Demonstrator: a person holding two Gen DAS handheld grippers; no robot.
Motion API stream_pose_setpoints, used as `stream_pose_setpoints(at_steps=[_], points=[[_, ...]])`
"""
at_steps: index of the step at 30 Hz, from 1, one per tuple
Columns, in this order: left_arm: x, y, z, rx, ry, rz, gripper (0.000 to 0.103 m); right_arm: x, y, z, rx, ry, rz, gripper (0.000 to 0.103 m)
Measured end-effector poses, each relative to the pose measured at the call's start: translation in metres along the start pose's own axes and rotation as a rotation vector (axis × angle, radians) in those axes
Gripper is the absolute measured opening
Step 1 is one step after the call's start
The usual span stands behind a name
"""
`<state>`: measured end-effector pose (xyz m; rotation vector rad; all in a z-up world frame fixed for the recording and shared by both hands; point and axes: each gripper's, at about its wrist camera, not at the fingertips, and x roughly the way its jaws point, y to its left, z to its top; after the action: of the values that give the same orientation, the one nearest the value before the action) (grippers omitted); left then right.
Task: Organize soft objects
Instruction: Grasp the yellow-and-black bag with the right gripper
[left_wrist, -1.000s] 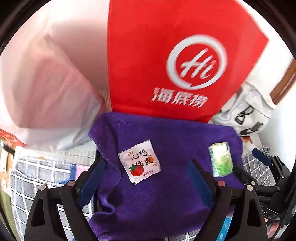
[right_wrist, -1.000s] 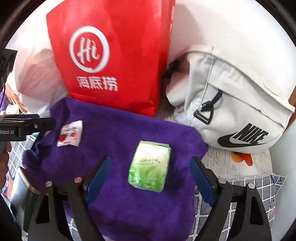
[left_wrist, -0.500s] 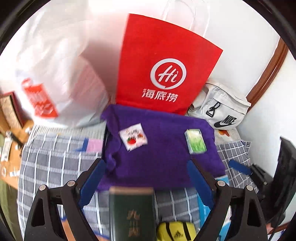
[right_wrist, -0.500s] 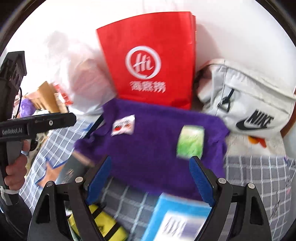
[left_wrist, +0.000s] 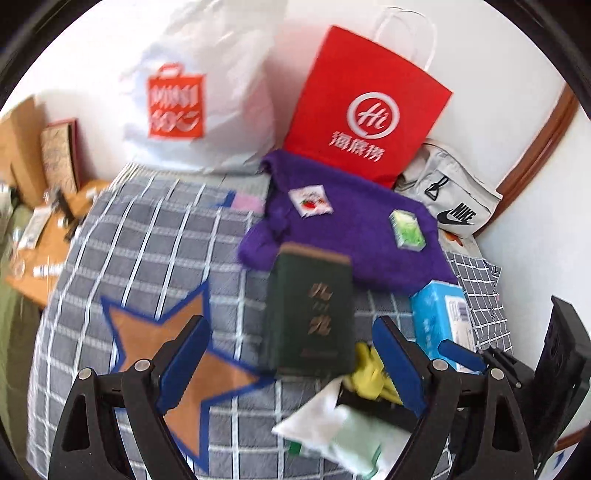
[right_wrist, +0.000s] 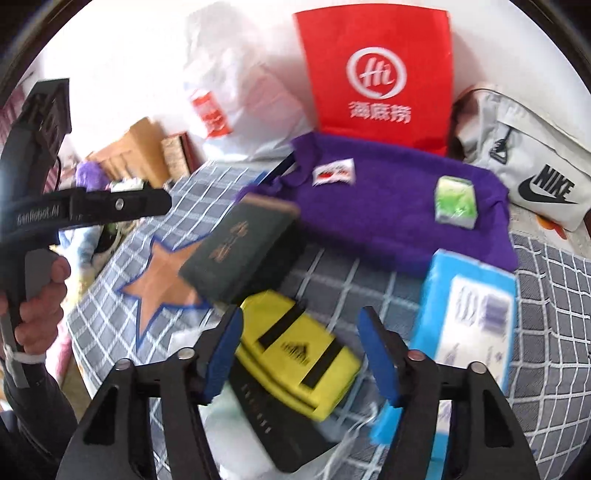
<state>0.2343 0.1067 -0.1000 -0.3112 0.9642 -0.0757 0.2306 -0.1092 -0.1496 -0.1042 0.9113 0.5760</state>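
We find the left hand-held gripper (left_wrist: 291, 354) wide open, holding nothing; the right hand-held gripper (right_wrist: 301, 350), just narrowing, straddles the yellow pouch (right_wrist: 295, 347) unclamped.

Right claw (right_wrist: 299, 350) open, blue pads just closing in, nothing pressed between them. Between and just beyond the pads, a yellow pouch (right_wrist: 299, 350) lying on a dark flat item, untouched. Beside the right pad, a light blue tissue pack (right_wrist: 472, 317). Ahead and left, a dark green book (right_wrist: 240, 247) tilted over a checked bedspread (right_wrist: 546, 332) with an orange star. Farther ahead, a purple towel (right_wrist: 399, 218) carrying a strawberry sachet (right_wrist: 332, 171) and a green packet (right_wrist: 455, 201). Behind it, a red paper bag (right_wrist: 380, 74); right of that, a grey bag (right_wrist: 532, 173). Far left, the left claw (right_wrist: 122, 203) in a hand (right_wrist: 40, 299).
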Motion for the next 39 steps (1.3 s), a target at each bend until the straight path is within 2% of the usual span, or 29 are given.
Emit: stream_pose_setpoints(at_steps=[4,11,12,13,15,17,21,22,26,30,34,37,39], points=[[0.002,0.017,-0.021,-0.036,0.012,0.003,0.089,0.012,0.021,-0.013,-0.084,0.028,-0.029,0.049],[0.013,0.040,-0.041,-0.132,0.048,-0.059,0.089,0.040,0.036,-0.018,-0.150,0.087,-0.092,0.045],[0.016,0.041,-0.042,-0.134,0.059,-0.073,0.089,0.043,0.036,-0.018,-0.153,0.093,-0.093,0.042],[0.017,0.041,-0.044,-0.132,0.062,-0.077,0.089,0.047,0.035,-0.016,-0.152,0.109,-0.088,0.026],[0.018,0.042,-0.046,-0.124,0.063,-0.078,0.089,0.047,0.032,-0.011,-0.142,0.123,-0.120,0.022],[0.019,0.045,-0.047,-0.121,0.066,-0.077,0.089,0.035,0.025,-0.004,-0.104,0.109,-0.112,0.018],[0.017,0.055,-0.047,-0.147,0.057,-0.076,0.089,0.015,0.008,0.006,0.016,0.090,-0.001,0.016],[0.017,0.057,-0.047,-0.153,0.057,-0.080,0.089,0.015,0.004,0.007,0.036,0.098,0.001,0.015],[0.019,0.059,-0.048,-0.156,0.066,-0.087,0.089,0.024,-0.009,0.010,0.076,0.107,-0.065,0.015],[0.023,0.060,-0.048,-0.157,0.076,-0.082,0.089,0.039,-0.016,0.011,0.057,0.139,-0.162,0.016],[0.026,0.060,-0.046,-0.162,0.080,-0.077,0.089,0.055,-0.015,0.010,0.026,0.168,-0.154,0.015],[0.027,0.056,-0.048,-0.151,0.084,-0.072,0.089,0.047,-0.015,0.011,0.024,0.120,-0.147,0.006],[0.027,0.050,-0.050,-0.140,0.087,-0.072,0.089,0.034,-0.014,0.010,0.024,0.084,-0.133,0.005]])
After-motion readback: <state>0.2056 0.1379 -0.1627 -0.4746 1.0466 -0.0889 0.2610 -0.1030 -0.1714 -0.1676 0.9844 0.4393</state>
